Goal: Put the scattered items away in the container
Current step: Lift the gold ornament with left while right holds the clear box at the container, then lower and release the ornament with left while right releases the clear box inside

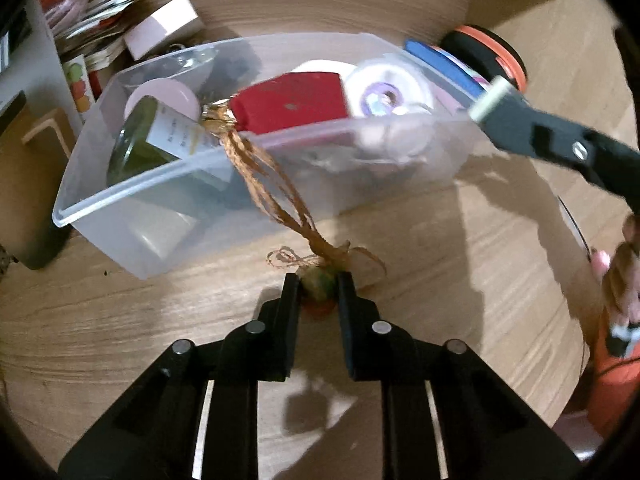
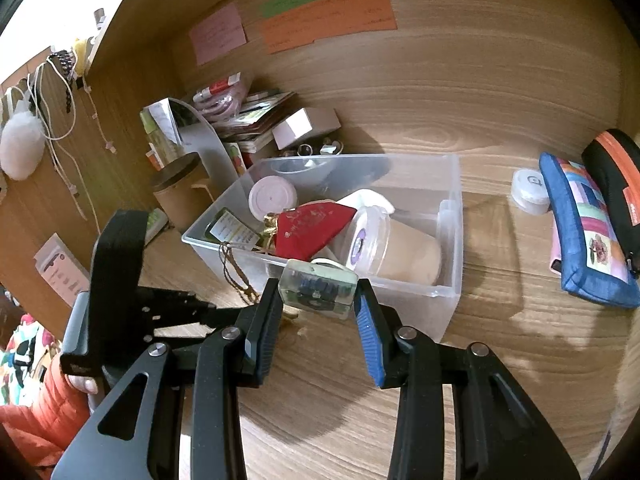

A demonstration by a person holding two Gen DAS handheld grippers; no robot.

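A clear plastic container (image 1: 160, 184) stands on the wooden desk and holds a red pouch (image 1: 292, 100), a green bottle (image 1: 144, 144), a pink lid and a lidded cup (image 2: 392, 248). The pouch's gold cord (image 1: 276, 192) hangs over the front wall. My left gripper (image 1: 319, 292) is shut on the green bead at the cord's end, just in front of the container. My right gripper (image 2: 318, 300) is shut on a small clear box (image 2: 318, 286) with a dark blue part inside, held at the container's front wall (image 2: 408, 300).
A blue patchwork pouch (image 2: 588, 240), a black and orange case (image 2: 616, 176) and a white round tub (image 2: 530, 192) lie right of the container. Books, a pink box (image 2: 304, 126) and a brown canister (image 2: 178, 192) crowd the back left corner. Paper notes hang on the back wall.
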